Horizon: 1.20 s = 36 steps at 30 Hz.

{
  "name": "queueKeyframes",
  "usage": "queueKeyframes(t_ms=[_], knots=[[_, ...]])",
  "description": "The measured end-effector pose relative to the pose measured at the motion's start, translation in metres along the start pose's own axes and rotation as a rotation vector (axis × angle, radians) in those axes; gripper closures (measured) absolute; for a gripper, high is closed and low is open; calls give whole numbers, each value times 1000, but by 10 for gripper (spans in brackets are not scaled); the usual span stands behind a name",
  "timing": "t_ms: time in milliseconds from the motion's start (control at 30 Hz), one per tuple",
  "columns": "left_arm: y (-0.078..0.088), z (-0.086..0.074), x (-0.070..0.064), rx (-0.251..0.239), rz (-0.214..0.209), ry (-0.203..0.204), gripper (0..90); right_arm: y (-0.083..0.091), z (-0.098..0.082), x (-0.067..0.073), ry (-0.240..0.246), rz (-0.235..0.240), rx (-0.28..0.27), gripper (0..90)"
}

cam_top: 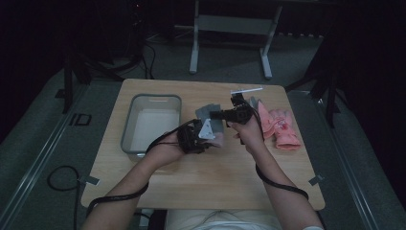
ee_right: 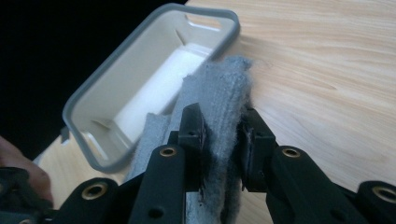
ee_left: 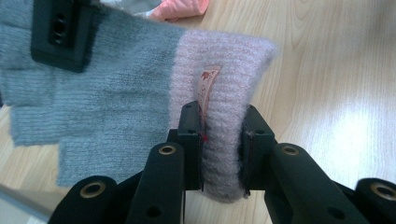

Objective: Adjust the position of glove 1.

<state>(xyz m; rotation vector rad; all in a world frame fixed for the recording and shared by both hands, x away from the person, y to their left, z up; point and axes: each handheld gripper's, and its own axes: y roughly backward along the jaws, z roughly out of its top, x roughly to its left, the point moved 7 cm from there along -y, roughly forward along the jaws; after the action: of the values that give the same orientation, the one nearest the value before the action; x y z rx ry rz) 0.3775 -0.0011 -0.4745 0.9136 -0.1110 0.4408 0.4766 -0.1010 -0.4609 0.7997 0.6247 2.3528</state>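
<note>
You have the grey glove (cam_top: 209,115) stretched between your two grippers above the middle of the table (cam_top: 201,177), clear of the wood. Its long axis runs from about 7 o'clock, at the pink cuff, to about 1 o'clock, at the grey finger end. Your left gripper (ee_left: 223,147) is clamped on the pink cuff, the knit bunched between its pads; your right gripper (ee_right: 223,154) is clamped on the grey finger end.

From the glove, the grey bin (cam_top: 128,129) lies at 9 o'clock, just beside your left hand (cam_top: 165,152), which is the nearer one. The bin looks bare inside, only its pale floor showing. I judge the carry must go leftward, cuff end leading.

At 3 o'clock from the glove, the pink gloves (cam_top: 280,127) lie in a heap near the table's right edge.
</note>
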Motion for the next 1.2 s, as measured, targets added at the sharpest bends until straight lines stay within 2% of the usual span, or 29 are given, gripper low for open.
queueKeyframes(t_ms=[133,233,467,633,733,800,833,867,967,1067,1100,1133,1200], knots=[[9,-6,4,17,7,2,740,-7,7,11,37,4,15,740],[15,-10,7,28,22,3,740,-12,13,17,47,16,17,740],[32,-23,16,44,23,22,740,-24,23,33,58,37,24,740],[45,-40,23,58,43,45,740,-40,33,50,72,55,32,740],[52,-48,26,73,49,45,739,-49,37,62,84,67,30,739],[57,-55,30,80,51,52,738,-56,41,72,107,60,25,740],[57,-55,30,80,51,52,738,-56,41,72,107,60,25,740],[64,-64,34,81,54,62,738,-63,45,80,107,75,22,740],[72,-76,38,90,60,66,738,-75,48,88,109,88,29,739],[80,-91,44,120,56,58,737,-89,50,97,114,110,36,739],[80,-91,44,120,56,58,737,-89,50,97,114,110,36,739],[85,-98,48,116,35,70,737,-94,51,100,111,110,35,739],[88,-106,53,119,40,72,736,-104,53,106,113,120,36,738]])
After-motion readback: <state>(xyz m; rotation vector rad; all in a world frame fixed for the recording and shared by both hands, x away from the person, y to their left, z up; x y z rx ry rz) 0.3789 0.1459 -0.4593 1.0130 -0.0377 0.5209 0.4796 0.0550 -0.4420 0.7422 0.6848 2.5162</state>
